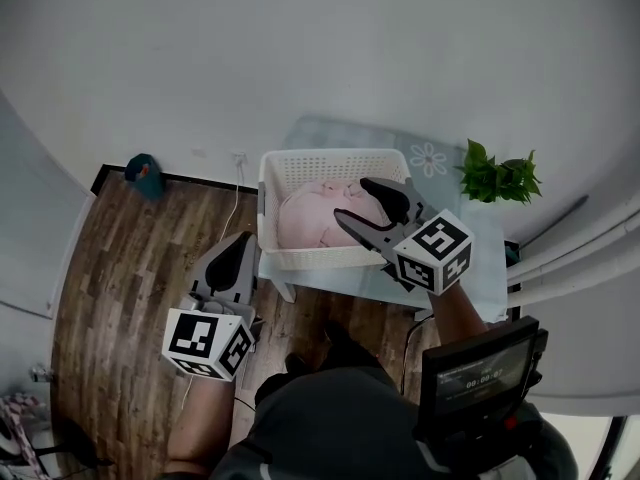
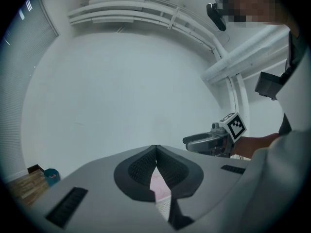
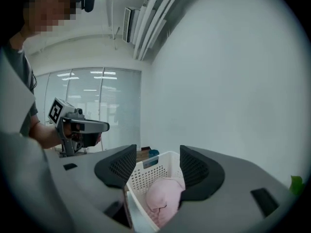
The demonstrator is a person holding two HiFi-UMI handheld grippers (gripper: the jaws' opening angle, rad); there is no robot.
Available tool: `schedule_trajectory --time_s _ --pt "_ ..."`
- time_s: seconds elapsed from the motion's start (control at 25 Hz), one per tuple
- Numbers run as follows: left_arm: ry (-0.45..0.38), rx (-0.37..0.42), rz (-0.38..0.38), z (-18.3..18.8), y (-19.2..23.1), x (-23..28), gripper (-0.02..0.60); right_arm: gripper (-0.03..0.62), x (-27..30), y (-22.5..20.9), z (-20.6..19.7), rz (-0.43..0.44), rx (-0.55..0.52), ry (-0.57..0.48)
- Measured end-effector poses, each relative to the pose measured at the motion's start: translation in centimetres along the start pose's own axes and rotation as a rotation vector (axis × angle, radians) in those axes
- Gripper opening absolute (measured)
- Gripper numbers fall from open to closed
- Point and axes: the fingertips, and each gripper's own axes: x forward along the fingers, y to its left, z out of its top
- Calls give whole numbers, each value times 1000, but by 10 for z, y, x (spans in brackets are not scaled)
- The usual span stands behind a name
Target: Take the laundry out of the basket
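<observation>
Spotter: Laundry first. Where is it lying?

Operator: The pink laundry (image 1: 315, 218) is heaped inside the white perforated basket (image 1: 310, 259).

Spotter: And the basket?

Operator: It stands at the 9 o'clock end of the pale table (image 1: 485, 268). A green plant (image 1: 498, 178) is at 2 o'clock from it, close to the white wall (image 1: 330, 48).

Spotter: What about the right claw?

Operator: The right gripper (image 1: 352, 200) hangs over the basket's 4 o'clock corner with its tips aimed toward 10 o'clock. It is released, with the jaws standing well apart. The right gripper view shows the laundry and the basket's far wall through the gap, lower down. The pads grip nothing.

Spotter: And the left one?

Operator: The left gripper (image 1: 238, 250) is at 7 o'clock from the basket, off the table and above the wooden floor (image 1: 130, 268), pointing toward 12 o'clock. It is clenched, with the tips meeting and nothing caught between them. The left gripper view shows only a sliver of pink cloth and white mesh, through the slit under the tips.
</observation>
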Motion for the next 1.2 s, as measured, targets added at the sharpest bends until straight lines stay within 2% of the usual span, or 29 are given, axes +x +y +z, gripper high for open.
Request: schedule_trajectory --time_s 0.12,0.32,0.44,0.64,0.84,1.2 --pt "8 16 12 2 8 18 8 287 18 -13 -11 30 -20 59" --pt "40 15 21 -6 17 54 8 381 46 -28 -44 127 -60 195" --pt "62 20 30 -11 22 72 8 410 61 -38 -63 171 -74 263" --pt "95 19 44 -25 28 92 8 459 85 -42 -116 262 -129 455" --pt "143 35 1 -37 21 103 8 479 103 -43 -174 336 -154 614" --pt "169 57 30 -40 32 106 8 482 127 -54 -228 419 -277 784"
